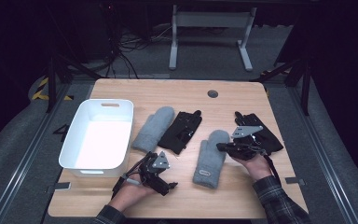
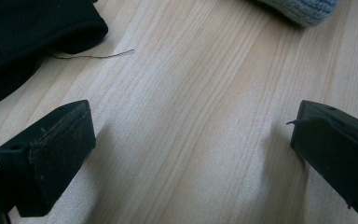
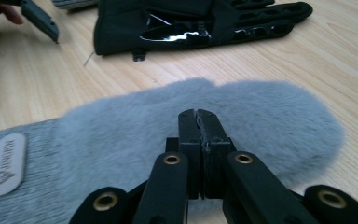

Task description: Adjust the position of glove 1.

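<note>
Wooden table (image 1: 177, 93) on grey floor, dark room behind. White bin (image 1: 98, 135) at left edge. Grey mitten (image 1: 153, 128) and black glove (image 1: 181, 131) side by side mid-table, long axes running from near-left to far-right, tips toward far edge. Second grey mitten (image 1: 210, 158) nearer front edge, cuff with label toward front, tip away. Second black glove (image 1: 258, 131) toward right edge. Left gripper (image 1: 168, 185) low by front edge, jaws spread wide over bare wood. Right gripper (image 3: 198, 116) clenched, empty, tips over second mitten's furry end.
</note>
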`<state>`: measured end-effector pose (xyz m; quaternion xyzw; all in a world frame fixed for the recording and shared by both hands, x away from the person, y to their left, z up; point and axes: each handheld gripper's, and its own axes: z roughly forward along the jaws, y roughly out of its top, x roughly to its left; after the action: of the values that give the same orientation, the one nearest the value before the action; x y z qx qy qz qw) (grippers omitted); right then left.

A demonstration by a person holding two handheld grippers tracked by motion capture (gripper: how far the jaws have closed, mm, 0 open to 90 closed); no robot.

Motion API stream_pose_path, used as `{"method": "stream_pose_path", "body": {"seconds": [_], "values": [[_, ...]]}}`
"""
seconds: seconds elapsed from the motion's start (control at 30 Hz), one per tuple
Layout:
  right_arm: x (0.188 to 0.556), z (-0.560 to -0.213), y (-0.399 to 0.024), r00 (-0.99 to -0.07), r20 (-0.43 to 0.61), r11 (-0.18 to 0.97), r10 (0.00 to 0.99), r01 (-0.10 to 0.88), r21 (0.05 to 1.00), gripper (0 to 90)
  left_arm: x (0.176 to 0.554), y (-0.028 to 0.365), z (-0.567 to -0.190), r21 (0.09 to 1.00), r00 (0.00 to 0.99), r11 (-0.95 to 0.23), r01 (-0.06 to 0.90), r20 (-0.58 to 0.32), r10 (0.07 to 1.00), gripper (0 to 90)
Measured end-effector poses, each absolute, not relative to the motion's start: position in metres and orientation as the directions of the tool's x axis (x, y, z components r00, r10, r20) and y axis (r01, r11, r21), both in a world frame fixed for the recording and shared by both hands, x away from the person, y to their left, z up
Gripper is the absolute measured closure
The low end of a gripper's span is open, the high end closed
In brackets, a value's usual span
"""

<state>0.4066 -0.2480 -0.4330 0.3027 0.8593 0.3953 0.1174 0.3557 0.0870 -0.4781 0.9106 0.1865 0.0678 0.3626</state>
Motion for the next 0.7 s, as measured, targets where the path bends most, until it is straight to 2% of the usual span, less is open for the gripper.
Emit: {"method": "stream_pose_path", "body": {"seconds": [0.17, 0.33, 0.7], "values": [[0.412, -0.450, -0.245, -0.790, 0.019, 0.568, 0.612, 0.457, 0.684, 90.0, 0.356, 0.087, -0.478, 0.685, 0.921, -0.668, 0.291, -0.011, 0.389, 0.3], [0.407, -0.448, -0.247, -0.789, 0.012, 0.578, 0.615, 0.461, 0.674, 90.0, 0.355, 0.087, -0.478, 0.685, 0.921, -0.667, 0.292, -0.013, 0.390, 0.2], [0.372, -0.445, -0.258, -0.786, 0.010, 0.595, 0.618, 0.476, 0.648, 90.0, 0.356, 0.087, -0.478, 0.685, 0.923, -0.669, 0.287, -0.011, 0.385, 0.2]]}}
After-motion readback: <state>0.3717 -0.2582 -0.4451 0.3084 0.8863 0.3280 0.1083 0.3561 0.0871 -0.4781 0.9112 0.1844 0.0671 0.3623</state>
